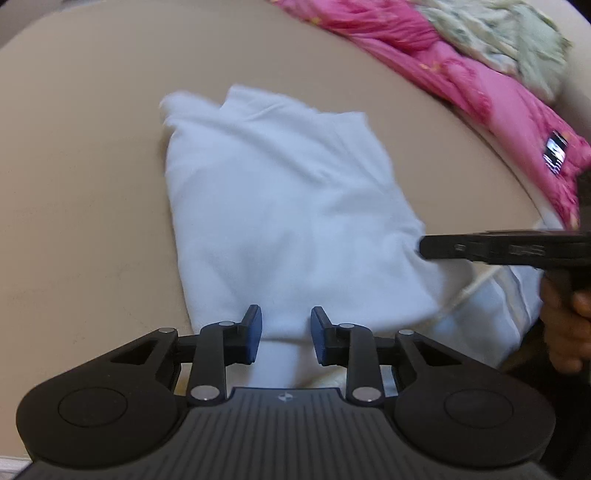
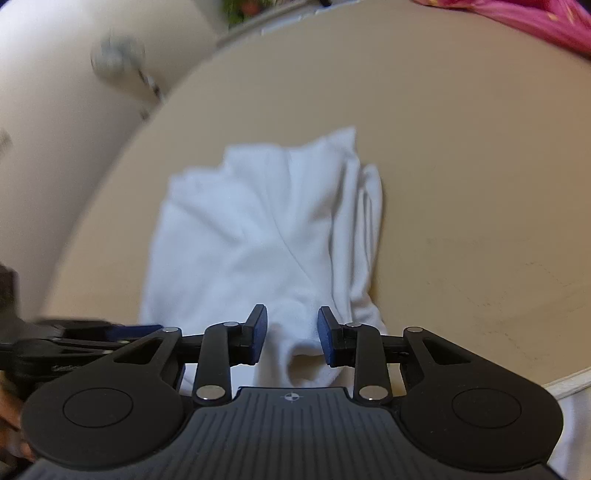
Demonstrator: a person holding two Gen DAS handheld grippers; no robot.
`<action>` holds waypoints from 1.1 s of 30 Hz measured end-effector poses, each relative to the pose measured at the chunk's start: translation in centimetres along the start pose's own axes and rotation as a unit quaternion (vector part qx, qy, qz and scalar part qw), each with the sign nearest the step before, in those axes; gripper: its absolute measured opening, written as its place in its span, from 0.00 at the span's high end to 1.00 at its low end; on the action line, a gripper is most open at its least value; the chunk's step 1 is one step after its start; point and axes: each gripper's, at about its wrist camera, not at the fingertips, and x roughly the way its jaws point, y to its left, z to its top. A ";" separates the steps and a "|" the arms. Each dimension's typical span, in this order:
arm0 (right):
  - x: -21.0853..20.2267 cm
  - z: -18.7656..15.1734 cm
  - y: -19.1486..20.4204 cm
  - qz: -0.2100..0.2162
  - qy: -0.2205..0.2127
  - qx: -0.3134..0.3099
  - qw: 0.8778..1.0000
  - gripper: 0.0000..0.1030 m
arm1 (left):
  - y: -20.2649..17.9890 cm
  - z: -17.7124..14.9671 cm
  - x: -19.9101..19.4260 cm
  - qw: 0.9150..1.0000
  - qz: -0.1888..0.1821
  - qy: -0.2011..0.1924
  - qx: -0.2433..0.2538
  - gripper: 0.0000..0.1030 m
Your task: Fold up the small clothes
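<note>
A folded white cotton garment [image 1: 280, 206] lies mid-way across the beige worktop [image 1: 81, 177], its near end reaching the near edge. The left tool [image 1: 286, 334] and right tool [image 2: 292, 334] each hover over that end, jaws parted, gripping nothing. Along the far right edge lie a crumpled pink cloth [image 1: 480, 85] and a pale green printed cloth [image 1: 502, 33].

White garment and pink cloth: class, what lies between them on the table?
Only bare tan table separates the white garment from the pink cloth; the left wrist view shows it.
</note>
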 end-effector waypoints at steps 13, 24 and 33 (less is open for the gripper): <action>-4.3 -3.5 -2.4 -0.022 -0.020 0.011 0.999 0.94 | -0.5 0.6 -5.5 0.993 -0.024 -0.069 0.091 0.59; -2.8 1.5 -3.7 -0.027 -0.130 0.124 0.983 0.73 | 1.3 -0.4 2.7 0.997 -0.007 0.027 0.074 0.52; 3.4 5.7 -3.2 -0.077 -0.126 0.153 0.977 0.67 | 1.8 0.8 0.8 0.998 0.004 -0.019 0.061 0.48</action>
